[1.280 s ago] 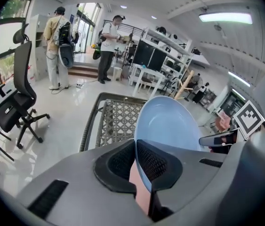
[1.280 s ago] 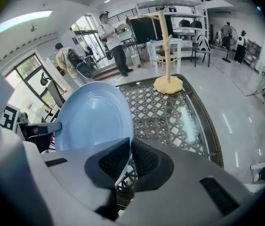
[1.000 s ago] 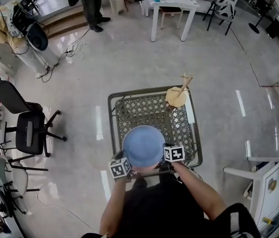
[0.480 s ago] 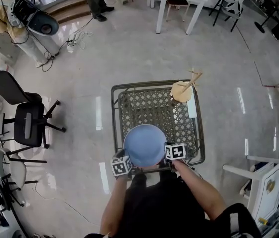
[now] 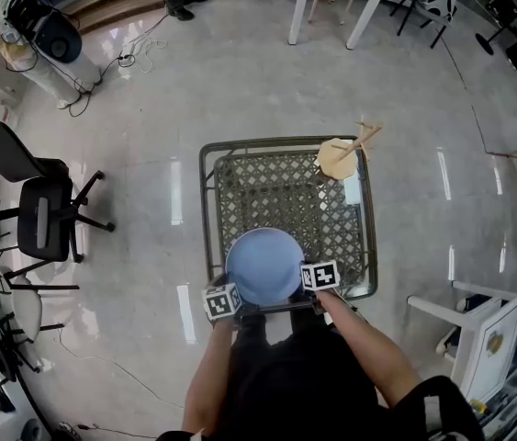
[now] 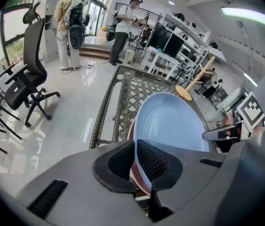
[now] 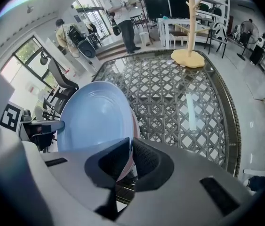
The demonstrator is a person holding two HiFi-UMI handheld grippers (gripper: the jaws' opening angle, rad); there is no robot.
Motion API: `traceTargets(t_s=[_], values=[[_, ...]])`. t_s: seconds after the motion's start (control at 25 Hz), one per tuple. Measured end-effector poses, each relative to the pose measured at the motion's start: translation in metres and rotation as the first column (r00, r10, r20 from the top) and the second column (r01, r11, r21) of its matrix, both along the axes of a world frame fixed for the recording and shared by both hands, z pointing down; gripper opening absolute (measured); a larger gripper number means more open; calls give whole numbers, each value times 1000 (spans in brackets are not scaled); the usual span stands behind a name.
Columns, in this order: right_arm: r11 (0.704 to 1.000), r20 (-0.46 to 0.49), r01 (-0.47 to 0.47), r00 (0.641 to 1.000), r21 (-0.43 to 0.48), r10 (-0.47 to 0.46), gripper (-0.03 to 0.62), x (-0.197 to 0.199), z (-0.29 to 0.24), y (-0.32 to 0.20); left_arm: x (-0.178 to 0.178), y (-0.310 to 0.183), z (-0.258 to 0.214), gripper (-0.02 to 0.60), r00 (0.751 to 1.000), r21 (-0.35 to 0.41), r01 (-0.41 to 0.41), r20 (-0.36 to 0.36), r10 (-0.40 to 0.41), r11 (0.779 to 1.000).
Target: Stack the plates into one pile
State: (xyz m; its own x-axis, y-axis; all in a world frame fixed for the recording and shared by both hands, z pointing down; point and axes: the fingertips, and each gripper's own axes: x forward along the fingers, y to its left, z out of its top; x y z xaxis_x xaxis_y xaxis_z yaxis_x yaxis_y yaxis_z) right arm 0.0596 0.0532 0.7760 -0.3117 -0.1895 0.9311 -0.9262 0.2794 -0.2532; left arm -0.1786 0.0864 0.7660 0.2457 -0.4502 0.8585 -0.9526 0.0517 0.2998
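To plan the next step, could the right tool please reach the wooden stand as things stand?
Probably not: the right tool is shut on the blue plate, though nothing stands on the tabletop between it and the wooden stand.

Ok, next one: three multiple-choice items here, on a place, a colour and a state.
1. Where is the wooden stand? A) the table, far right corner B) the floor C) a chair
2. What colour is the held plate? A) white B) light blue C) green
3. The left tongs are: A) wide open B) shut on the plate's rim C) out of view

1 A, it stands by the far right rim; 2 B, its face is pale blue; 3 B, they pinch the rim.
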Motion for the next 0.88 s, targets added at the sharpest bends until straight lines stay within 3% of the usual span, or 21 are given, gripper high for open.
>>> traceTargets(t_s=[0.36, 0.68, 0.88], values=[[998, -28, 44, 999, -51, -46, 23, 1, 18, 9, 1, 7, 16, 29, 1000, -42, 4, 5, -4, 999], [993, -25, 81, 996, -81, -83, 23, 1, 25, 11, 2, 3, 17, 29, 998, -53, -23, 51, 26, 998], [991, -40, 117, 992, -71, -120, 26, 0, 28, 12, 5, 4, 20, 29, 999, -59, -32, 35, 35, 998]])
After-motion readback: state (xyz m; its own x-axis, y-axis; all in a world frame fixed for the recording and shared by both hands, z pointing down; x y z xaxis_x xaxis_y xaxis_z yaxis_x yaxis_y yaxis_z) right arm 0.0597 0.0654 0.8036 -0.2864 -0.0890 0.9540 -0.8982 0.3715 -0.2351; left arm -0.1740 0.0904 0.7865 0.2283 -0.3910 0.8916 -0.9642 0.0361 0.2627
